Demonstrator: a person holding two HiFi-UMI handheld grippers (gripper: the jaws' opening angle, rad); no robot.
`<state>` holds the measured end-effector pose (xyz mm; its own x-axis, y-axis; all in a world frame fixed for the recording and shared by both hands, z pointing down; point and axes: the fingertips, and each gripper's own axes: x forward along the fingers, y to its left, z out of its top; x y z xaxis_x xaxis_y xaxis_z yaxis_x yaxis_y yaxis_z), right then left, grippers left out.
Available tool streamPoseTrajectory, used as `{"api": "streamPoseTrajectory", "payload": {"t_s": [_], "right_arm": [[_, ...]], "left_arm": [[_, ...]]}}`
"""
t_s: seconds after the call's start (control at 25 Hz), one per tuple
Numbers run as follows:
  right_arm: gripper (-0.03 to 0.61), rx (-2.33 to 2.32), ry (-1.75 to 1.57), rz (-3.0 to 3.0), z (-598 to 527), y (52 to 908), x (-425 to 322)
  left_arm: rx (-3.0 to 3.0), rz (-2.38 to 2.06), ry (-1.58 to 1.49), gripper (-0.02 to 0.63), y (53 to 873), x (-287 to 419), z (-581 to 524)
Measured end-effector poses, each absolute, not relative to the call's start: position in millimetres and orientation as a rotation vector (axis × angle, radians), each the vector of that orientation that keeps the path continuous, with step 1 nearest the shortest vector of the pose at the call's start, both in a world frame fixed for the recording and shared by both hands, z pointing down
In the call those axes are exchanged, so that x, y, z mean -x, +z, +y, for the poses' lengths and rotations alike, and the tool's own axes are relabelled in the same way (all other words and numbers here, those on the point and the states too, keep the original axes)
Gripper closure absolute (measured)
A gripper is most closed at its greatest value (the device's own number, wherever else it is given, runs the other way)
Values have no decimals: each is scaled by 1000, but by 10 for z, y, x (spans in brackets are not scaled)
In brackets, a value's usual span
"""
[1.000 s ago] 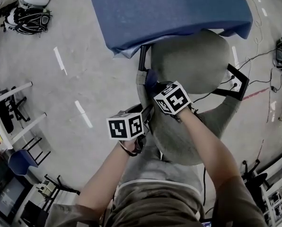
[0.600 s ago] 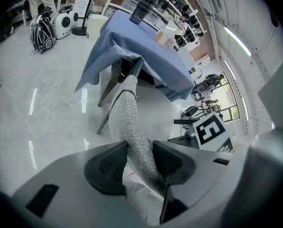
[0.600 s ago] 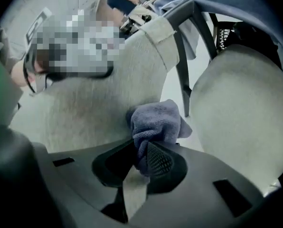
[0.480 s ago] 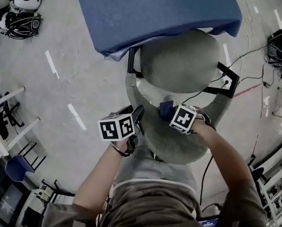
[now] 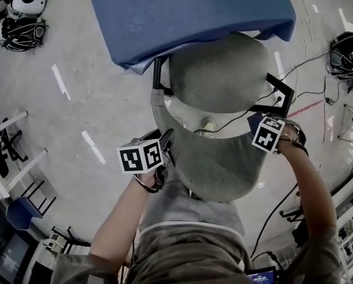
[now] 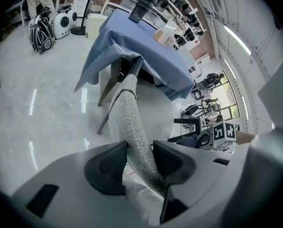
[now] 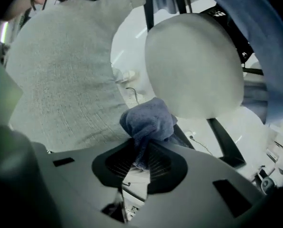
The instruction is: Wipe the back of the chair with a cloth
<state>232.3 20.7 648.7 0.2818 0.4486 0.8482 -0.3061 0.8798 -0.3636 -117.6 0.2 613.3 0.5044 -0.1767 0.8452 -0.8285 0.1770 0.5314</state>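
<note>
Shining floor [image 5: 105,99], one blue-draped table [image 5: 188,10], one grey chair [image 5: 218,76] at its near edge; left gripper [image 6: 140,158] clamps the chair's back, right gripper [image 7: 140,163] pinches one blue cloth [image 7: 148,118].

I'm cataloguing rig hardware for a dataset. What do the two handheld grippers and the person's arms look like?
The left gripper and the right gripper have pale grey moulded bodies and dark, textured, rounded pads. Each carries a white cube with black square markers: left cube, right cube. A dark strap circles each wrist; the arms are bare below short sleeves.
</note>
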Motion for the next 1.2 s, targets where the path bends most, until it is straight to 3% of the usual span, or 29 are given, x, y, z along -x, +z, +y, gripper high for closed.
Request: {"api": "streamPoseTrajectory", "payload": {"t_s": [0.32,0.56,0.84,1.2], "right_arm": [[499,149,666,-1267,590,6480,-1934],[500,173,858,-1592,970,6429,-551],[500,-80,994,-1976,185,6442,929],[502,100,901,-1969,544,6404,631]], "left_arm": [[-1353,-983,579,423,6153,1170,2],[-1365,-984,590,423,6153,1170,-4],[-1364,-1009,590,426,6135,1204,-7],[-1356,-1029,589,430,6156,1212,-10]]}}
